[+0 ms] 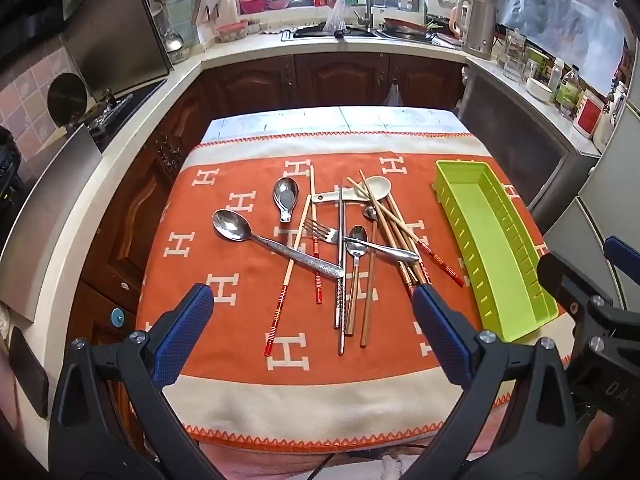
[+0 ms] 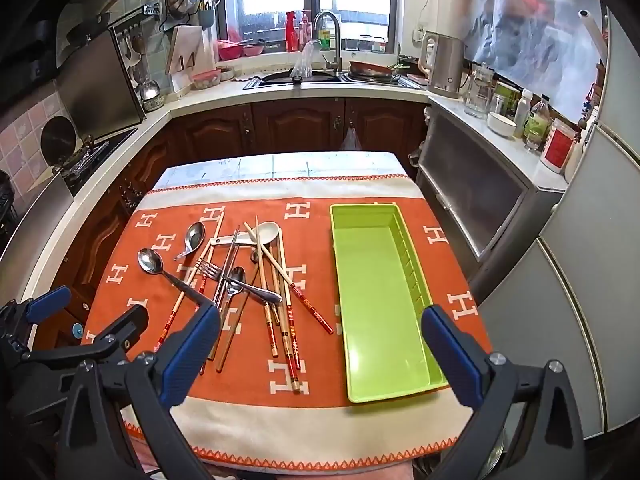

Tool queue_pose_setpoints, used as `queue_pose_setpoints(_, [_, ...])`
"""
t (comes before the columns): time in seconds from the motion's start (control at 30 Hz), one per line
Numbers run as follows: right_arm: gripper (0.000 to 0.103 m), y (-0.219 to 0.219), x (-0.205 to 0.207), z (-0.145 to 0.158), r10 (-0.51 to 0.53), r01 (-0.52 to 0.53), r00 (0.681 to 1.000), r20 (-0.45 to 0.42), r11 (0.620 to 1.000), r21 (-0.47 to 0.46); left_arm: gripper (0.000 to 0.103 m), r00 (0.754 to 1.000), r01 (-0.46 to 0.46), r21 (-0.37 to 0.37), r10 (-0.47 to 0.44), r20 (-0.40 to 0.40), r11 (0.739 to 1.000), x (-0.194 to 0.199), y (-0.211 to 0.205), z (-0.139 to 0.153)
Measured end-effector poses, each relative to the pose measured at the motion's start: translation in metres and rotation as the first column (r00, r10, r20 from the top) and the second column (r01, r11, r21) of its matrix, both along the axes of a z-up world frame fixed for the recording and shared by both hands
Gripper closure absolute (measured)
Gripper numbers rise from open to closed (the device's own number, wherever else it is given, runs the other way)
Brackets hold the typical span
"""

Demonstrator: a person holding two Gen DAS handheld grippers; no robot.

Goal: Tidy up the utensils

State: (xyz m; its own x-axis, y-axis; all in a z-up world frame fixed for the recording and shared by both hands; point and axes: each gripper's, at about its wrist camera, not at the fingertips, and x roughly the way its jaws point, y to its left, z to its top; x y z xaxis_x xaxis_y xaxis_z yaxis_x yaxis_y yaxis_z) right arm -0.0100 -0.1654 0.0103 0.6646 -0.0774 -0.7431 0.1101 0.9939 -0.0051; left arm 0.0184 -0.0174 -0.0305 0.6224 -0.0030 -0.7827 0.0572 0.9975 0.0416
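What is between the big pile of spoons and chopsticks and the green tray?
Just bare orange cloth. The right wrist view shows a strip between the pile and the green tray.

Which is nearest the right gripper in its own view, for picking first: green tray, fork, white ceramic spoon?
1. Green tray, reaching in between the right gripper jaws.
2. Fork, left, mid-pile.
3. White ceramic spoon, pile's far end.
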Motion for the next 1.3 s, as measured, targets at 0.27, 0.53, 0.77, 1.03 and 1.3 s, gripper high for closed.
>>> queue_pose_setpoints(0.27, [0.002, 0.001, 0.015, -0.009, 0.008, -0.007, 0.999, -0.031, 1.000, 0.021, 0.009, 1.000, 0.002, -0.014, -0.003, -0.013, 1.000, 0.011, 0.001, -0.004])
queue_pose_setpoints(0.53, [0.002, 0.003, 0.025, -0.013, 0.021, -0.019, 0.999, -0.048, 0.999, 0.027, 0.011, 1.000, -0.002, -0.032, 0.002, -0.013, 0.999, 0.023, 0.005, -0.009])
queue_pose_setpoints(0.77, [0.002, 0.003, 0.030, -0.016, 0.027, -0.025, 0.997, -0.065, 0.999, 0.043, 0.011, 1.000, -0.002, -0.039, 0.001, -0.017, 0.999, 0.026, 0.006, -0.012])
queue_pose_setpoints(1.03, [0.002, 0.006, 0.033, -0.017, 0.029, -0.026, 0.997, -0.073, 0.999, 0.043, 0.011, 1.000, -0.006, -0.039, 0.006, -0.020, 0.999, 0.029, 0.007, -0.019])
queue_pose_setpoints(1.3, [0.002, 0.008, 0.033, -0.019, 0.032, -0.028, 0.997, -0.074, 0.999, 0.045, 0.011, 1.000, -0.008, -0.043, 0.007, -0.022, 0.999, 0.029, 0.008, -0.022])
